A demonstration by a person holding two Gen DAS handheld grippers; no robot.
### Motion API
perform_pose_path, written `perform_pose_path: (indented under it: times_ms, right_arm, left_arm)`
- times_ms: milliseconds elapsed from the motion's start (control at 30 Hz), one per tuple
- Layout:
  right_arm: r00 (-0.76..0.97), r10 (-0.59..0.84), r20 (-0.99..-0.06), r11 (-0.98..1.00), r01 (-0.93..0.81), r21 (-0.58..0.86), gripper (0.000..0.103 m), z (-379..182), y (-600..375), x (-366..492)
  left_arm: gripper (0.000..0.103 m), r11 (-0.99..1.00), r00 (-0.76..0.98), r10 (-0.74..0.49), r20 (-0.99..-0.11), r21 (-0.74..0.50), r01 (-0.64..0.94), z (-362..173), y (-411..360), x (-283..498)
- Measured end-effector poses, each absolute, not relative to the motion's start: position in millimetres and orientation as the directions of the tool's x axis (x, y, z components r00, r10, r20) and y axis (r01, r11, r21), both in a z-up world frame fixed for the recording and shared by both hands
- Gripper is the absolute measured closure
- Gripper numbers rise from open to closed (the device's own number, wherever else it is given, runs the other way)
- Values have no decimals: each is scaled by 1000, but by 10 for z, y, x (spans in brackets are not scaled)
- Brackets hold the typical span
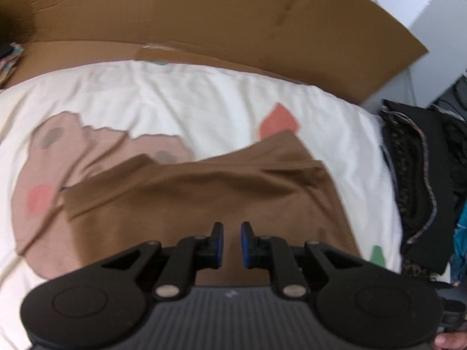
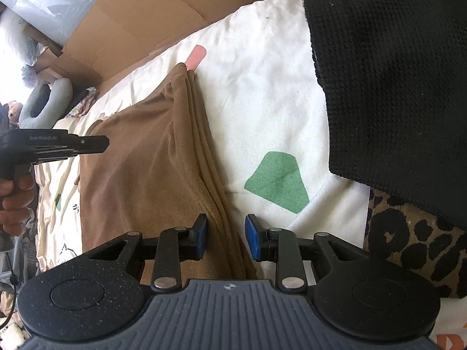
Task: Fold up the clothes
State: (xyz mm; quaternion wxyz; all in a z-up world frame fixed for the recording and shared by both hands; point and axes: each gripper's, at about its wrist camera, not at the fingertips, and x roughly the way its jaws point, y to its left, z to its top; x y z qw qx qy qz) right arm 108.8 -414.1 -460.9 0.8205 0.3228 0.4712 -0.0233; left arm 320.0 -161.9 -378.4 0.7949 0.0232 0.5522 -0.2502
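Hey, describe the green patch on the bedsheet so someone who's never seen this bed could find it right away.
Start from the cream bedsheet in front of the cardboard sheet. Between the folded brown garment and the black knit fabric lies the green patch, printed flat on the sheet. It is a solid green, angular shape, unlike the smaller pink patch farther up by the garment's corner.

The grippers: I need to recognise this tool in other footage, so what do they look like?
Both the left gripper and the right gripper are matte black linkages with silver pivot pins, blue-faced pads and a ribbed grey body. Seen from the right wrist view, the left one bears pale lettering along its side.
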Motion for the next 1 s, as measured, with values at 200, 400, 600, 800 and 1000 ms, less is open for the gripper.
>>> perform_pose_path:
  times_ms: [200, 400, 600, 800, 1000]
  right_arm:
    - [555, 245, -795, 807, 338, 484, 69, -4601, -4109, 1060]
    - [551, 248, -797, 809, 335, 483, 69, -4622, -4118, 1064]
    - [548, 246, -800, 809, 337, 481, 70, -4621, -4129, 1043]
    - [528, 241, -814, 817, 342, 464, 69, -4580, -4102, 1007]
    - [498, 247, -831, 828, 337, 448, 69, -4532, -4107, 934]
  left_arm:
    - [90, 906, 320, -294, -900, -156, 394, -3754, -1315, 3325]
    - [90, 929, 335, -225, -915, -97, 358, -3836, -1046, 3455]
    - [93, 921, 307, -199, -931, -71, 382, -4104, -1103, 3561]
    - [90, 925, 302, -210, -930, -89, 369, -4017, -1023, 3484]
    - [77, 911, 286, -246, -926, -120, 394, -3860, -884, 3152]
